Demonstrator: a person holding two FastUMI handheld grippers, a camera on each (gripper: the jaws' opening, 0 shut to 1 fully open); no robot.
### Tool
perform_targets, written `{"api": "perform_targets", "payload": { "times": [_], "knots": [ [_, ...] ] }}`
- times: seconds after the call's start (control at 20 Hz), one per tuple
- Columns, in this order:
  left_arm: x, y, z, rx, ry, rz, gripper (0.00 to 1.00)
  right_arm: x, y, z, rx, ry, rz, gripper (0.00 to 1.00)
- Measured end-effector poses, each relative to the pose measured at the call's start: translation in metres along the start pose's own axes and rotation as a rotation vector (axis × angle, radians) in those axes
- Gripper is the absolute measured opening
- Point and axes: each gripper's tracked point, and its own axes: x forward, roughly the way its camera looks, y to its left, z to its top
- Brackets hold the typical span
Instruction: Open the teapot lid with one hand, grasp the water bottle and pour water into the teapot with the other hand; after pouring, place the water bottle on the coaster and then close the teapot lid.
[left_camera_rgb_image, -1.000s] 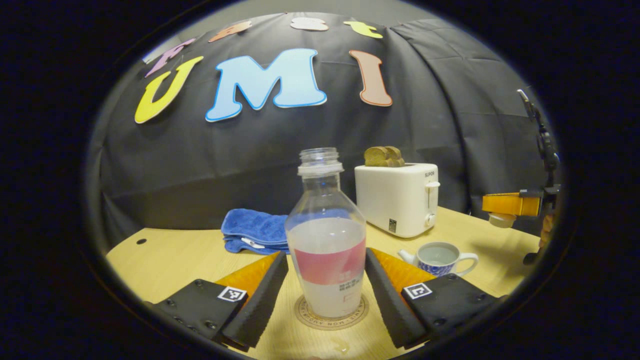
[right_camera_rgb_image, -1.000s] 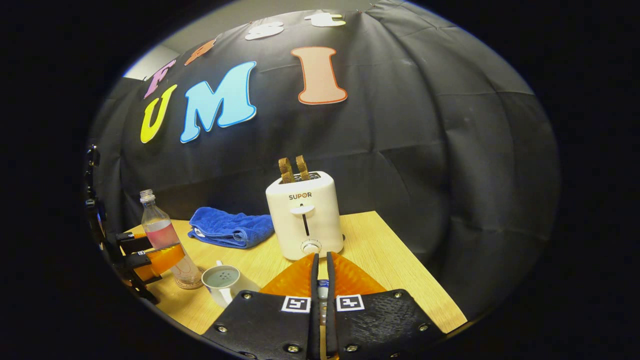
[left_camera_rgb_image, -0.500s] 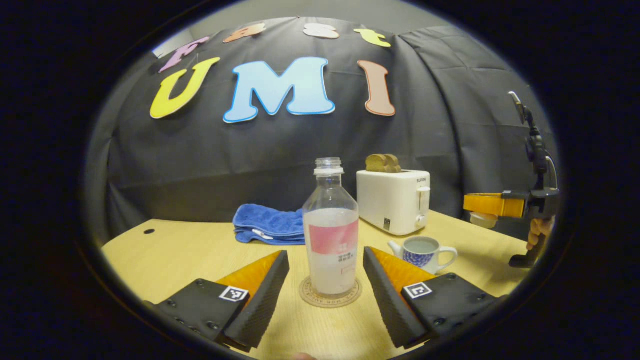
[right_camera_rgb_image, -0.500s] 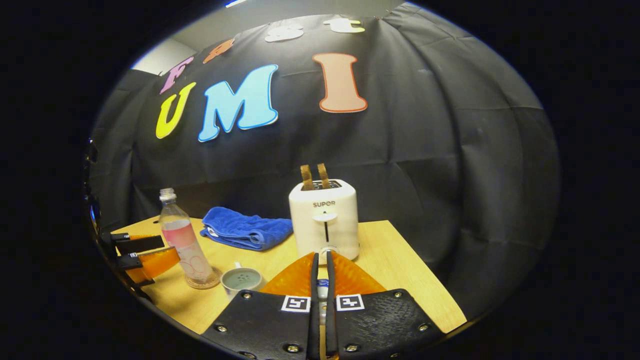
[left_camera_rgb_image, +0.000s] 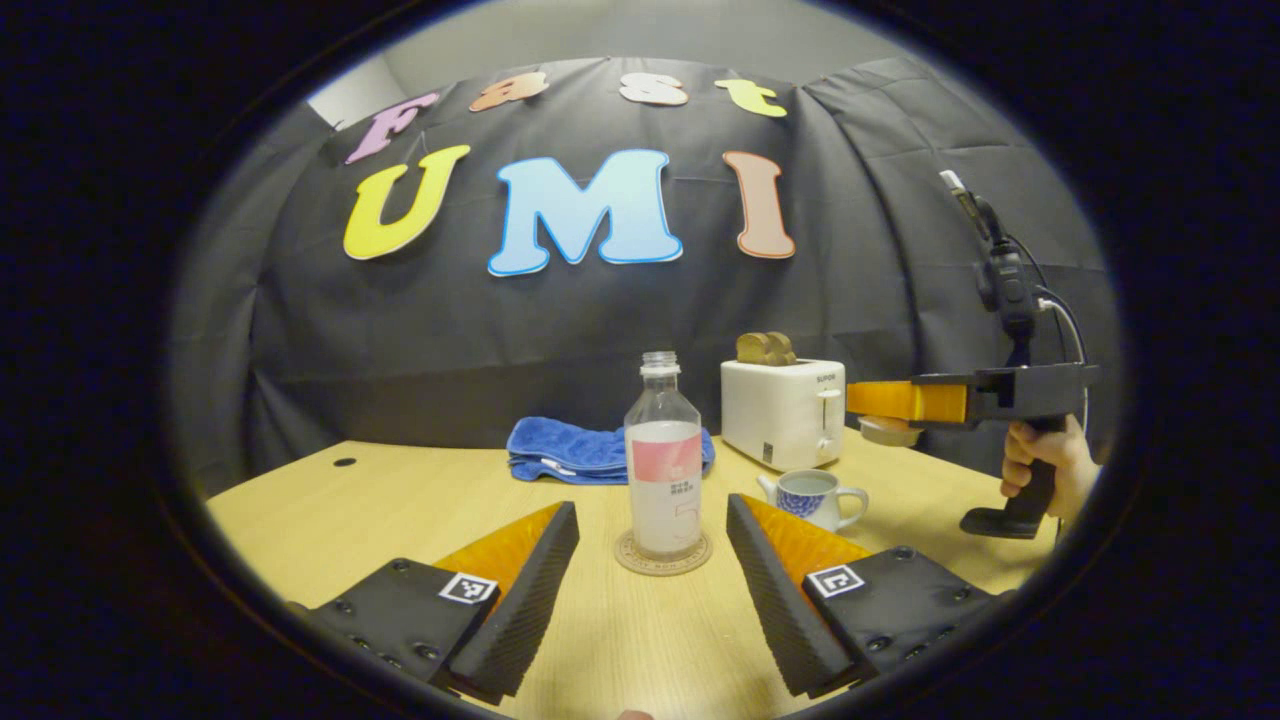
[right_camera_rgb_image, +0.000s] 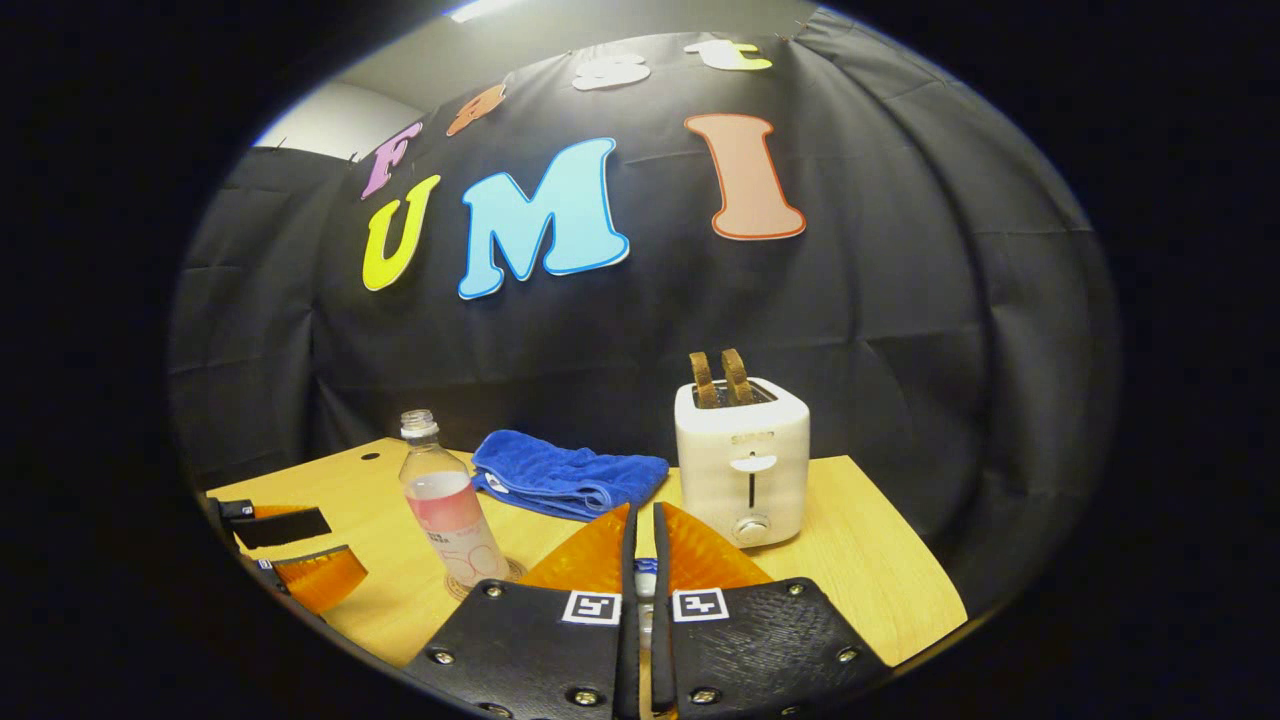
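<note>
At lower centre of the left gripper view, the left gripper (left_camera_rgb_image: 650, 560) is spread wide and holds nothing, with bare table (left_camera_rgb_image: 400, 500) around it. Just beyond its fingers an uncapped water bottle (left_camera_rgb_image: 664, 470), about half full, stands upright on a round coaster (left_camera_rgb_image: 662, 556). To the right sits the lidless teapot (left_camera_rgb_image: 812, 496), water inside. Behind it stand a toaster (left_camera_rgb_image: 782, 412) with bread and a folded blue towel (left_camera_rgb_image: 580, 452). At right, a hand (left_camera_rgb_image: 1040, 470) holds the right gripper (left_camera_rgb_image: 885, 405) above the teapot, pinched on the teapot lid (left_camera_rgb_image: 885, 430).
</note>
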Motion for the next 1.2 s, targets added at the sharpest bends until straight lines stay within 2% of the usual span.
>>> {"api": "perform_targets", "payload": {
  "times": [0.2,0.35,0.6,0.85,1.0,1.2],
  "knots": [
    [-0.015,-0.001,-0.013,-0.002,-0.004,0.009,1.00,0.022,0.017,-0.008,0.057,0.037,0.024,0.05],
    [-0.018,-0.012,-0.021,0.000,0.001,-0.025,1.00,0.038,0.030,-0.024,0.077,0.066,0.041,0.05],
    [-0.028,-0.031,-0.012,0.051,-0.045,-0.071,1.00,0.052,0.037,-0.052,0.012,0.092,0.033,0.05],
    [-0.029,-0.048,-0.018,0.019,-0.021,-0.136,1.00,0.051,0.030,-0.049,-0.012,0.069,0.010,0.05],
    [-0.030,-0.045,-0.015,0.025,-0.031,-0.124,1.00,0.057,0.030,-0.050,0.026,0.062,0.013,0.05],
    [-0.031,-0.045,-0.014,0.015,-0.033,-0.125,1.00,0.060,0.030,-0.056,0.000,0.058,0.004,0.05]
  ]
}}
